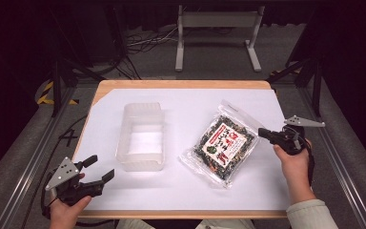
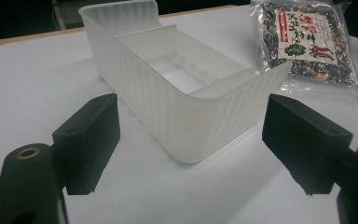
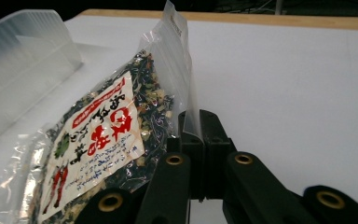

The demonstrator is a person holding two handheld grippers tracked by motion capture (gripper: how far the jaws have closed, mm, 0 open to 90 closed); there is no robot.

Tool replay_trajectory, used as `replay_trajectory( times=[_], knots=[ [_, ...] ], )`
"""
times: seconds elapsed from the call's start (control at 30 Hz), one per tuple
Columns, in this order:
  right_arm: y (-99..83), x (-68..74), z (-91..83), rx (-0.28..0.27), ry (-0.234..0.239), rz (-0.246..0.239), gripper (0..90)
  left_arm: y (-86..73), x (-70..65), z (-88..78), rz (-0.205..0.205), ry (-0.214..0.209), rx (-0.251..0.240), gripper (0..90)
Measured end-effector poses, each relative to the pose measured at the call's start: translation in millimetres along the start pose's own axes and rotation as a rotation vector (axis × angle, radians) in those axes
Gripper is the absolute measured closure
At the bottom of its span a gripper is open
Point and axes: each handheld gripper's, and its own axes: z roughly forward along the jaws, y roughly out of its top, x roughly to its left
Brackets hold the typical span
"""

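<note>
Lower left of the high view: my left gripper, jaws spread wide, nothing between them. It points up and right at the translucent bin, near but not touching.

Centre-left: the bin, one only, empty, long axis running from the near edge toward the far edge of the white table sheet. In the left gripper view its near short wall sits between my jaws, apart from both.

Right of centre: one snack packet, long axis diagonal, lower left to upper right.

Right edge: my right gripper, clamped tight on the packet's clear edge, that side tilted up. The bin lies left of the packet, well apart; my right hand is the one to carry it over.
</note>
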Motion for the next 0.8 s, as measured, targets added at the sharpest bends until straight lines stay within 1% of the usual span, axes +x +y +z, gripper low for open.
replay_trajectory(
  times=[0.13,0.17,0.2,0.23,0.3,0.37,0.47,0.57,0.67,0.73,0.8],
  knots=[
    [9.9,4.5,-15.0,-0.054,0.020,-0.020,90.0,0.3,-0.1,-0.6,-0.005,-0.002,0.001,21.3],
    [12.5,5.7,-19.0,-0.065,0.024,-0.022,90.0,0.3,-0.2,-0.9,-0.006,-0.002,0.002,21.3],
    [12.5,5.7,-19.0,-0.065,0.024,-0.022,90.0,0.3,-0.2,-0.9,-0.006,-0.002,0.002,21.3],
    [16.9,8.2,-25.9,-0.083,0.024,-0.032,90.0,0.3,0.0,-0.9,-0.005,-0.001,0.001,21.3],
    [22.4,11.6,-34.4,-0.099,0.030,-0.046,90.0,0.4,0.3,-1.2,-0.008,-0.001,0.004,21.4],
    [26.9,14.1,-40.9,-0.113,0.053,-0.045,90.0,0.4,0.7,-1.4,-0.012,-0.008,0.007,21.8],
    [32.9,20.2,-49.1,-0.129,0.070,-0.058,90.0,0.5,0.6,-1.7,-0.016,-0.014,0.010,22.6],
    [39.4,27.3,-55.7,-0.143,0.096,-0.075,90.0,0.8,0.9,-2.4,-0.013,-0.013,0.011,22.9],
    [45.7,34.5,-60.9,-0.154,0.115,-0.103,90.0,0.7,1.2,-2.9,-0.017,-0.013,0.010,22.9],
    [49.4,38.6,-64.2,-0.166,0.154,-0.098,90.0,0.8,1.6,-3.2,-0.017,-0.013,0.008,22.9],
    [53.3,43.9,-68.2,-0.177,0.180,-0.105,90.0,0.8,1.6,-3.4,-0.019,-0.013,0.008,22.8]
  ],
)
